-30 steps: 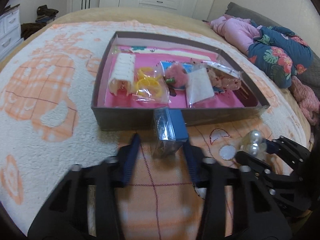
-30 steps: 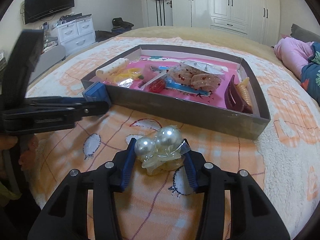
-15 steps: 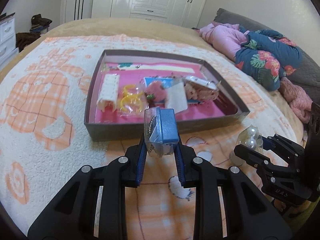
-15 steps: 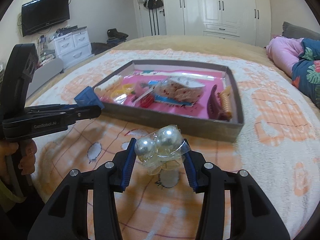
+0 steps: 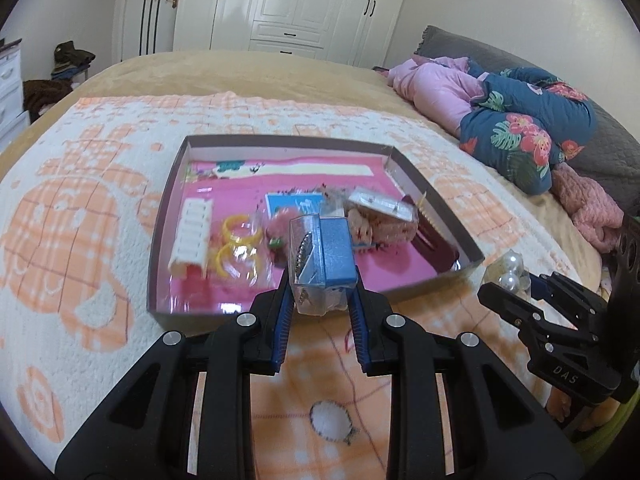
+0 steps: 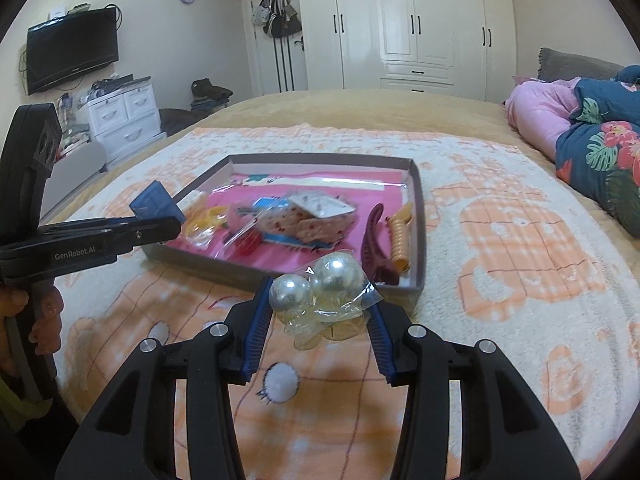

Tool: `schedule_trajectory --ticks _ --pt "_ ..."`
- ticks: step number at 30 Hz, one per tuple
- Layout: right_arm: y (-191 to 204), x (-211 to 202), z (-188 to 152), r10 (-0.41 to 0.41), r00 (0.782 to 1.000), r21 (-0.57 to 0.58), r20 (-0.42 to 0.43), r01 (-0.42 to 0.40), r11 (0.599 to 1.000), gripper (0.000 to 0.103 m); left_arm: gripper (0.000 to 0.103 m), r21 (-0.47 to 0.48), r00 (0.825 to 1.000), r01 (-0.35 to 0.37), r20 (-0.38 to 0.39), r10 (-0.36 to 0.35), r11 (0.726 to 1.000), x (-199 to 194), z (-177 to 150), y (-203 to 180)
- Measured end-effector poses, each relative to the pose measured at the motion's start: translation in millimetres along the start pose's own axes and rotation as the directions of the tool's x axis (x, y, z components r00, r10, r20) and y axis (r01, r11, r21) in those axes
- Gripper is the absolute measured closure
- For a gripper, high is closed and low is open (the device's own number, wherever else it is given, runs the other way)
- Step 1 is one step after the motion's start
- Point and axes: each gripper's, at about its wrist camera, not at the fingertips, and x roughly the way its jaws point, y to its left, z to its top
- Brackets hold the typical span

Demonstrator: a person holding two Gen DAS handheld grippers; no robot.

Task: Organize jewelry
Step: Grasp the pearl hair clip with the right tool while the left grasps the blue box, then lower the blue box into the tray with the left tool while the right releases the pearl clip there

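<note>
We hold a blue-backed clear packet (image 5: 323, 264) clamped in our left gripper (image 5: 320, 312). Our right gripper (image 6: 318, 320) grips a bagged pearl clip (image 6: 320, 292). The jewelry box (image 6: 240, 268) lies at twelve o'clock.

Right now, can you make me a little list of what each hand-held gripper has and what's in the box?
left hand-held gripper: shut on a blue packet, held up over the near edge of the tray
right hand-held gripper: shut on a pearl bag, in front of the tray
tray: pink inside, sits on the blanket
in the tray: yellow rings, white clip, maroon claw clip
</note>
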Motion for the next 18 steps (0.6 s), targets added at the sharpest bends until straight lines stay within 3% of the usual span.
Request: schedule_trajectory --ticks 18 --pt "1 40 41 -0.039 0.999 -0.046 0.003 0.039 0.998 0.06 0.084 -0.049 0.999 -0.035 -0.014 0.035 0.998 39 23 27"
